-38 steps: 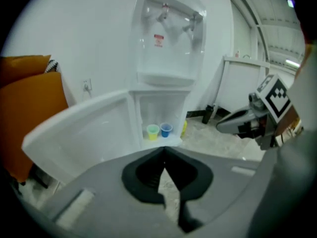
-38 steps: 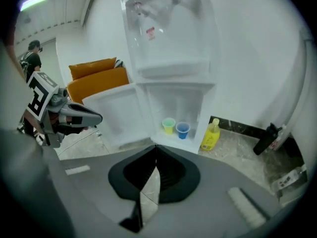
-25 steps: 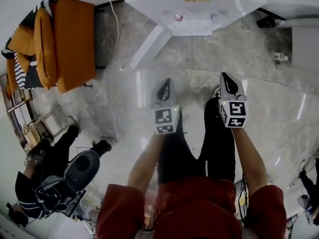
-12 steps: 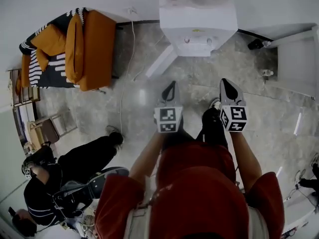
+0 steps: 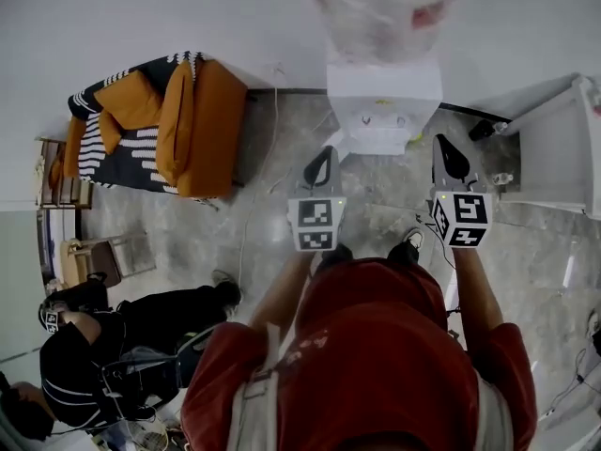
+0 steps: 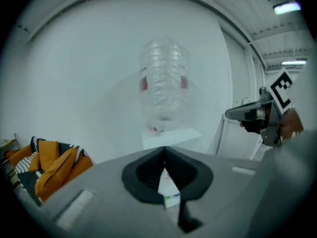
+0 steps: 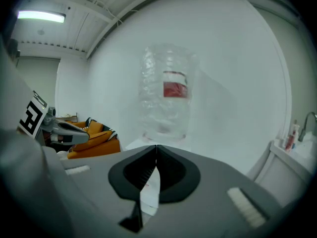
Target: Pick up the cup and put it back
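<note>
No cup shows in any view. A white water dispenser (image 5: 383, 111) with a clear upturned bottle (image 5: 383, 7) stands against the wall straight ahead. My left gripper (image 5: 322, 153) and right gripper (image 5: 444, 144) are held side by side in front of it, both pointing at it. Each is shut with nothing between its jaws. In the left gripper view the closed tips (image 6: 164, 150) sit below the bottle (image 6: 164, 88), and the right gripper (image 6: 250, 114) shows at the right. In the right gripper view the closed tips (image 7: 156, 148) point at the bottle (image 7: 167, 90).
An orange sofa (image 5: 183, 125) with striped cushions stands at the left wall. A person in black (image 5: 103, 346) sits on the floor at lower left beside a chair (image 5: 89, 256). A white counter (image 5: 563, 148) stands right of the dispenser.
The dispenser has come closer and its bottle has come into view. Both grippers have risen toward it and stayed shut.
</note>
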Tool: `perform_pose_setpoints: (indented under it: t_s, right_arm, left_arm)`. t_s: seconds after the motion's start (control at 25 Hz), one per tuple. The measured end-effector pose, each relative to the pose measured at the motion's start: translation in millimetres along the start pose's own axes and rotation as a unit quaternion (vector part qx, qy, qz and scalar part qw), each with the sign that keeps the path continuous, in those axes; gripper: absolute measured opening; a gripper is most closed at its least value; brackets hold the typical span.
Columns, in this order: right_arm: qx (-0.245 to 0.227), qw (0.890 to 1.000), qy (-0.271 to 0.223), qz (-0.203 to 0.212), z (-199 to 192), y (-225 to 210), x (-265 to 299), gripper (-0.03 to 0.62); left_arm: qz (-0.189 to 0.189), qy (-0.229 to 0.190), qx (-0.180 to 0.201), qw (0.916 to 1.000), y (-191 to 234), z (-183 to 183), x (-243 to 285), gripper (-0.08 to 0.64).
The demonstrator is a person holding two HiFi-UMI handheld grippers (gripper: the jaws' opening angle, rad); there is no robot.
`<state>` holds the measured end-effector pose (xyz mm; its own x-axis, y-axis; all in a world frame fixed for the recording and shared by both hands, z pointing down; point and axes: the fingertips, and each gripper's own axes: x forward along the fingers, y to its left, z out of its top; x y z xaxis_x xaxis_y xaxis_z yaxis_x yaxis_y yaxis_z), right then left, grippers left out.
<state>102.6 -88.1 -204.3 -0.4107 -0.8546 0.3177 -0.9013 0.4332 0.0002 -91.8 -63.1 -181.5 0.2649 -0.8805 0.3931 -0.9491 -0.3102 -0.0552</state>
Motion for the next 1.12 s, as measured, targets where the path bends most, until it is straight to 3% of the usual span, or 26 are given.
perform_pose_setpoints:
  t_s: [0.36,1.12]
  right_arm:
    - [-0.008,0.998,-0.062,0.002,90,-6,-29,0.0]
    - [-0.03,0.997,-0.063,-0.016,91,-6,-35,0.002]
  left_arm:
    - [0.004,-0.095,0.008,0.9955,14,87,-28,-0.002]
    - [0.012,-0.12,0.014,0.9926,17,99,-40,-0.002]
